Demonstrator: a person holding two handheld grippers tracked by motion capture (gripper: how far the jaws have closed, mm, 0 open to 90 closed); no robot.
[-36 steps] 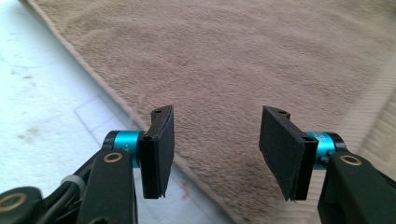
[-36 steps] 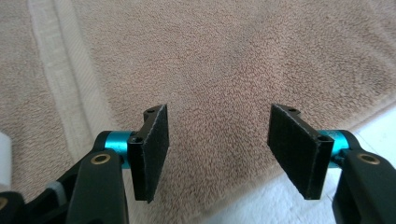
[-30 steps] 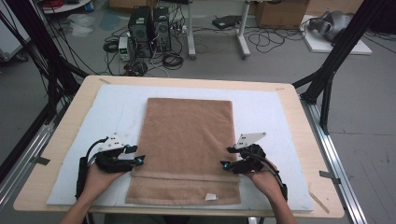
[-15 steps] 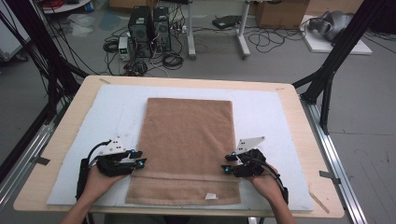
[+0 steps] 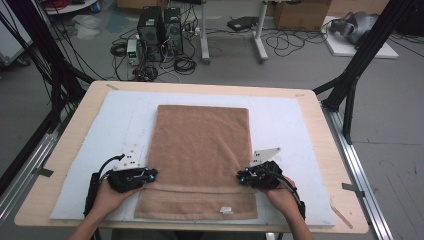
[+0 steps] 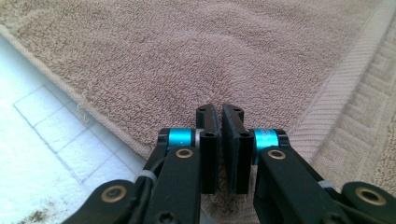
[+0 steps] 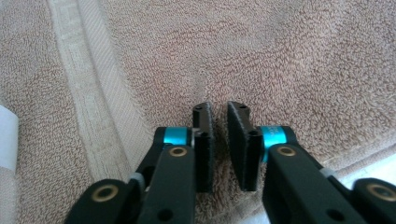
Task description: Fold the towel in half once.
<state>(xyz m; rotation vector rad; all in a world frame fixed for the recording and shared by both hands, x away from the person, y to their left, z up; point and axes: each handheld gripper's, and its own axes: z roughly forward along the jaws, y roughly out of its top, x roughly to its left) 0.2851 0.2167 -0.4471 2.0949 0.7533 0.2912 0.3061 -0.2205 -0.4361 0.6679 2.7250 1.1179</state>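
A brown towel (image 5: pixel 200 150) lies flat on the white mat (image 5: pixel 290 120), with a folded band along its front. My left gripper (image 5: pixel 152 173) sits at the towel's left edge, just behind that band. Its jaws have just been closing and now meet on a pinch of the towel (image 6: pixel 187 56), which puckers toward the left gripper (image 6: pixel 219 109). My right gripper (image 5: pixel 241 176) sits at the towel's right edge, level with the left one. Its jaws have also just been closing; in the right gripper view the towel (image 7: pixel 280 56) creases into the narrow gap of the right gripper (image 7: pixel 220 108).
The mat covers most of the wooden table (image 5: pixel 326 150). A small white label (image 5: pixel 226 210) sits on the towel's front band. Black frame posts stand at the table's far left and right. Computers and cables lie on the floor beyond the far edge.
Both grippers' jaws have closed from wide apart to nearly touching on the towel's side edges. The hands have stayed in place and the towel lies as before.
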